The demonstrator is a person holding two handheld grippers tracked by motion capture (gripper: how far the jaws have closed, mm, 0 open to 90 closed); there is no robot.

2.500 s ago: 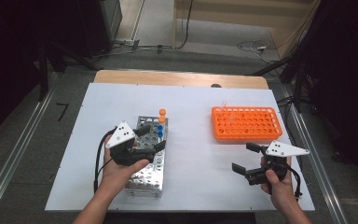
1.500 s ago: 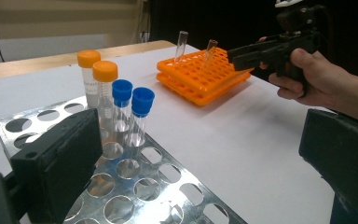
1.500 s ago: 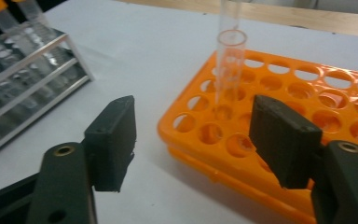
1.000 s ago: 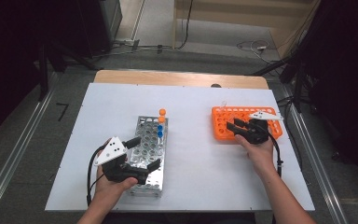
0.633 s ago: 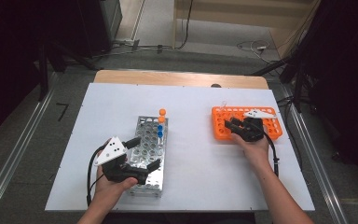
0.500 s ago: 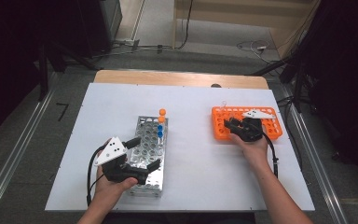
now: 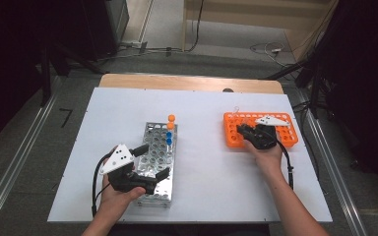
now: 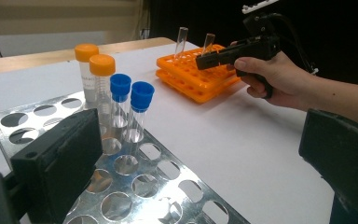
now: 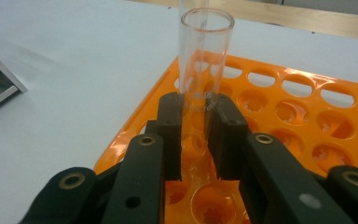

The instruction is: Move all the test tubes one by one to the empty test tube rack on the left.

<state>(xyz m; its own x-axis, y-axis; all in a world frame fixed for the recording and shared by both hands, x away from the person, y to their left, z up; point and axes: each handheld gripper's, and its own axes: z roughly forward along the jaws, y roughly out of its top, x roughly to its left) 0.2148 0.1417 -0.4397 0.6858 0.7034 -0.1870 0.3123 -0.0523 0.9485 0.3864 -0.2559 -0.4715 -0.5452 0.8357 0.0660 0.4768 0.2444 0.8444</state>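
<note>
Right tool has just closed its jaws on a clear glass tube standing upright in the orange rack; left tool rests wide open over the metal rack.

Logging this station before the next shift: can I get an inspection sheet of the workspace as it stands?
Surface: white table, wooden strip at the far edge.
Job's things: orange rack with two clear glass tubes; the nearer tube stands in a hole. Metal rack holds two orange-capped tubes and two blue-capped tubes.
Clutter: nothing seen.
Grippers: right gripper has just been closing and is clamped on the nearer tube; left gripper open over the metal rack.
Cables: one trails from each gripper; more on the floor behind.
Surroundings: dark room, rails beside the table.
</note>
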